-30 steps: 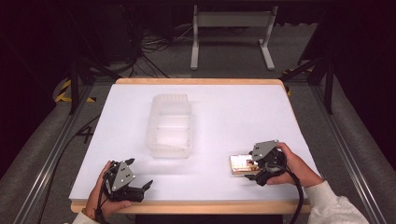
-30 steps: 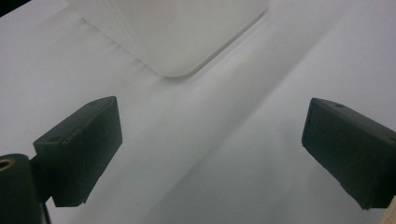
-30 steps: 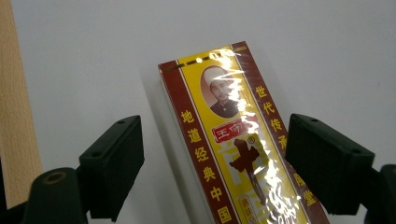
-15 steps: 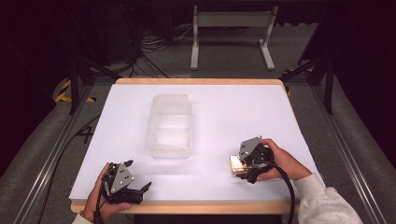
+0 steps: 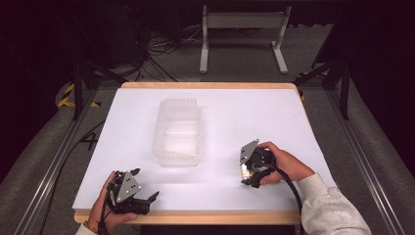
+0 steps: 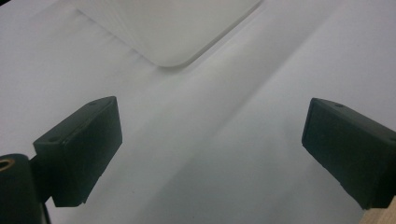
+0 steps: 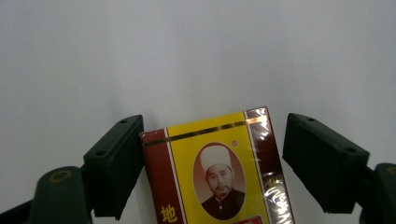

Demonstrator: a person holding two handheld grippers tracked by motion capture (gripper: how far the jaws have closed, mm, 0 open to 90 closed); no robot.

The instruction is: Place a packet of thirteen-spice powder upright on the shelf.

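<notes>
Right gripper (image 7: pixel 212 158): jaws just closing around the flat yellow-and-maroon printed packet (image 7: pixel 217 172), left pad touching, right pad not yet.
Packet: flat on white table (image 5: pixel 293 117), long axis running along the jaws.
Cut off: its near end.
Left gripper (image 6: pixel 210 154): spread wide.

White-topped wooden table (image 5: pixel 147 122) sits on dark grey carpet floor (image 5: pixel 372 147). Beyond the table: grey metal stand (image 5: pixel 244 34), black cable tangle (image 5: pixel 156 49). Black-yellow hazard tape (image 5: pixel 66 95) left of the table. Room dim.
</notes>
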